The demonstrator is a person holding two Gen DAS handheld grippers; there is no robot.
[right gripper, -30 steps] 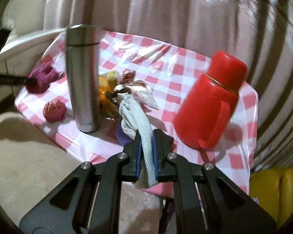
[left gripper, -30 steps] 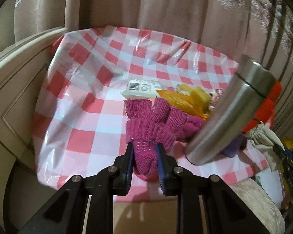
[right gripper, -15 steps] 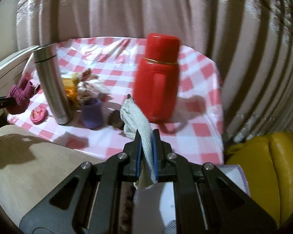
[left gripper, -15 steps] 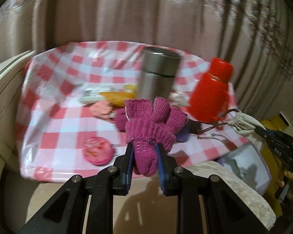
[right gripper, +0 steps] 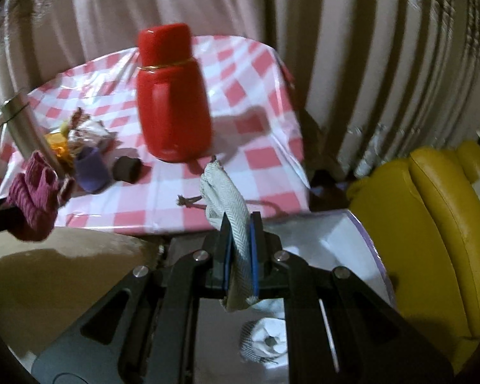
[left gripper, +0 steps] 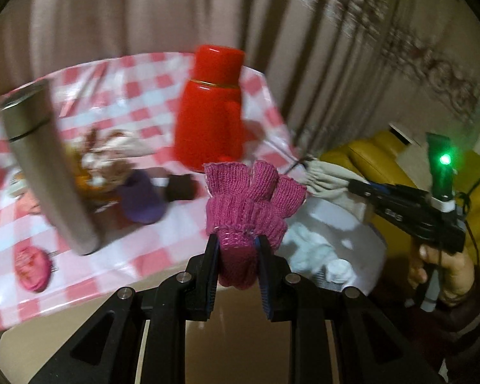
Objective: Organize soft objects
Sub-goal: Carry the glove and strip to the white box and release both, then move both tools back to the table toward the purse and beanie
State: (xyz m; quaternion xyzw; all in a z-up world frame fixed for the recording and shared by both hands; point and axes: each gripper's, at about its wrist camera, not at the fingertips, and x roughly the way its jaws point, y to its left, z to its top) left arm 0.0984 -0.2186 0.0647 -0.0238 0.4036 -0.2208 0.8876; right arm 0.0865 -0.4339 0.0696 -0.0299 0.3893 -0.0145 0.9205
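Both tongs carry soft items clear of the surface (left gripper: 137, 224): left tongs (left gripper: 236, 249) clamp the pink glove (left gripper: 249, 204), right tongs (right gripper: 240, 240) pinch the drawstring pouch (right gripper: 227, 198), likely for the white bin (right gripper: 345, 240) below.

I count two flasks on the table: one red jug (right gripper: 172, 96) and one steel thermos (left gripper: 48, 166). Also one pink knit glove (left gripper: 249, 204), one drawstring pouch (right gripper: 227, 198), one purple cup (right gripper: 91, 169).

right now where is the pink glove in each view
Left wrist: pink glove at centre, clamped in the left gripper.
Right wrist: glove at far left edge, beside the steel flask.
Shared landmark: red thermos on the checked cloth.
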